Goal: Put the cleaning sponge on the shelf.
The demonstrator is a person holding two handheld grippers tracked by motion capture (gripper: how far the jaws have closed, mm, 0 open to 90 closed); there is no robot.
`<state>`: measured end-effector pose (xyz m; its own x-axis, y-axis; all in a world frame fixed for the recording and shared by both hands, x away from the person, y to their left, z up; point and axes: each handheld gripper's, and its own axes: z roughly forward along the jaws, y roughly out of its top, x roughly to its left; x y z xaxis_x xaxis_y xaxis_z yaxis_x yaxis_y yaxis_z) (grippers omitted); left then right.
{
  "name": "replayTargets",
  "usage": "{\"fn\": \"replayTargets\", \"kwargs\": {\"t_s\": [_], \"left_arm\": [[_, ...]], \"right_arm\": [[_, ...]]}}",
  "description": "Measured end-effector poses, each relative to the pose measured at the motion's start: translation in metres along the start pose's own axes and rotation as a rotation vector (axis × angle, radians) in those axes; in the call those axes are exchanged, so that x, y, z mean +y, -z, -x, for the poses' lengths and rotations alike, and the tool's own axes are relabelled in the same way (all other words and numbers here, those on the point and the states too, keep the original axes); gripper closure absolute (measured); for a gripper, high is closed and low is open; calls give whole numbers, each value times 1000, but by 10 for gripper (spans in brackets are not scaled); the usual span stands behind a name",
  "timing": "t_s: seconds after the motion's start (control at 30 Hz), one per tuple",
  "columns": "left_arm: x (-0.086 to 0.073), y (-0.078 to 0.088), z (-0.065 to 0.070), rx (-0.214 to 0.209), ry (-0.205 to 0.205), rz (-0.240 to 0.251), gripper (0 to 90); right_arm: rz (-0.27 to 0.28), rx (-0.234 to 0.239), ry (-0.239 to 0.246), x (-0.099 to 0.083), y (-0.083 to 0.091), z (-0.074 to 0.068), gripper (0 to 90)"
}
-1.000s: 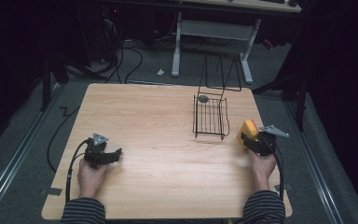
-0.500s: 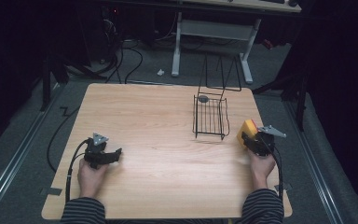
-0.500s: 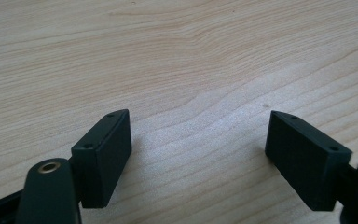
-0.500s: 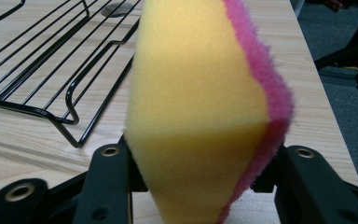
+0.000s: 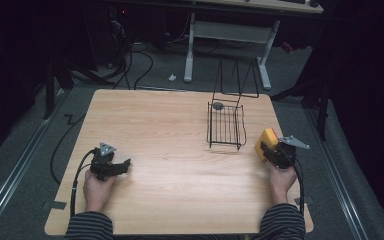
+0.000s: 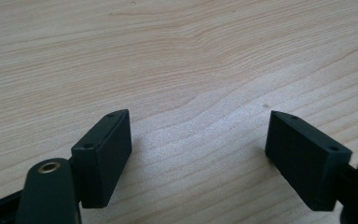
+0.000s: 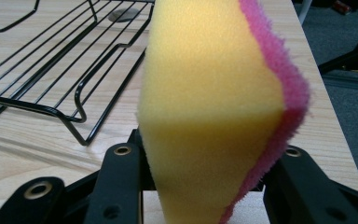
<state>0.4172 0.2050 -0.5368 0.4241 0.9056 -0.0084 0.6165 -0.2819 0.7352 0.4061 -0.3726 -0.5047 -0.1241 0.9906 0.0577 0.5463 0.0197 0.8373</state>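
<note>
A yellow sponge [image 7: 209, 107] with a pink scouring side stands squeezed between the jaws of my right gripper [image 5: 269, 150], near the table's right edge; the same sponge [image 5: 267, 140] appears just right of a black wire rack [image 5: 226, 125]. The rack [image 7: 51, 74] lies to the left of the sponge in the right gripper view. My left gripper [image 5: 124, 166] rests low over the front left of the wooden table [image 5: 170, 150]. Its two black jaws stand wide apart with only bare wood between the fingertips [image 6: 105, 149].
A small grey disc [image 5: 218, 105] lies on the table by the rack's far end. A wire frame stands upright behind the rack at the table's far edge. Cables trail off the left side. Beyond the table stand a white desk frame and dark floor.
</note>
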Motion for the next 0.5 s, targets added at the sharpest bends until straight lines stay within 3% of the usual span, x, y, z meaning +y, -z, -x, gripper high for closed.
{"fn": "replayTargets", "kwargs": {"t_s": [0.13, 0.5], "left_arm": [[0, 0, 0, 0, 0, 0, 232], [0, 0, 0, 0, 0, 0, 231]], "right_arm": [[-1, 2, 4, 1, 3, 0, 610], [24, 61, 25, 4, 11, -4, 608]]}}
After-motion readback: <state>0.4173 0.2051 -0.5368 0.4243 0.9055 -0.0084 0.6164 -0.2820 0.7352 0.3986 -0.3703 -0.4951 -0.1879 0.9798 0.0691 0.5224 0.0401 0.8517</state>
